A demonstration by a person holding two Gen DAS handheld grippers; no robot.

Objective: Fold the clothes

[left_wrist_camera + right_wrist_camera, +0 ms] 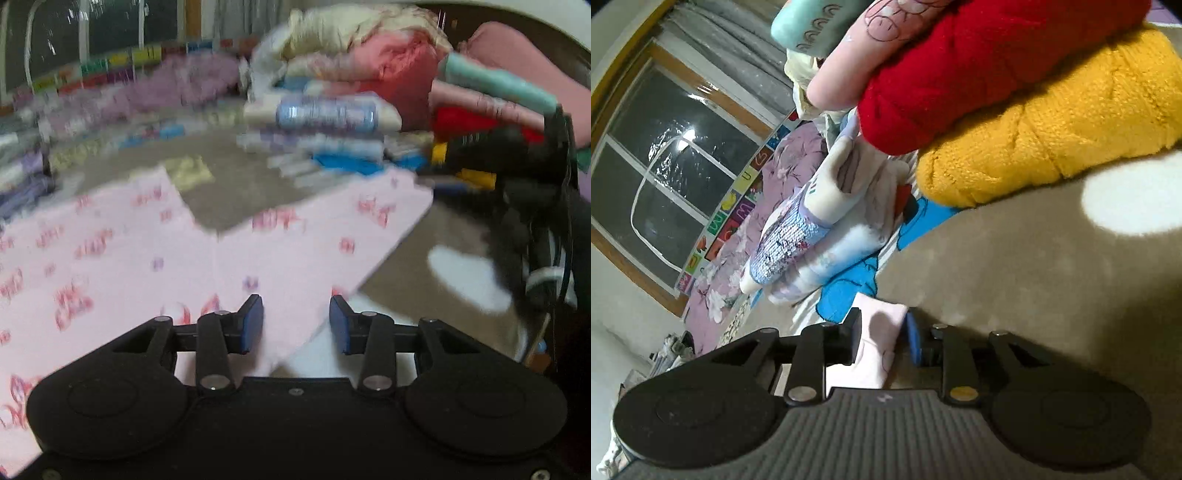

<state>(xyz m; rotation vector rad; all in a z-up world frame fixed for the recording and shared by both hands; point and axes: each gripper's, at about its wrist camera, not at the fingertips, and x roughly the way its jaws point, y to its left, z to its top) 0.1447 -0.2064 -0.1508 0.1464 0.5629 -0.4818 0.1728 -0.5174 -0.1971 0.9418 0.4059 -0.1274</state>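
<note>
Clearly the pink printed garment lies soft and limp on the beige surface, toward nine o'clock. Left claw gapes, gripping nothing; right claw straddles its hem loosely. Pinch at corners.

I see a grey-beige carpet underfoot, with a bright patch of light lying on it. I note a dark window in a wooden frame, its glass catching a lamp's glare. Below it runs a strip of coloured alphabet tiles along the wall. Grey curtains hang beside the window.
</note>
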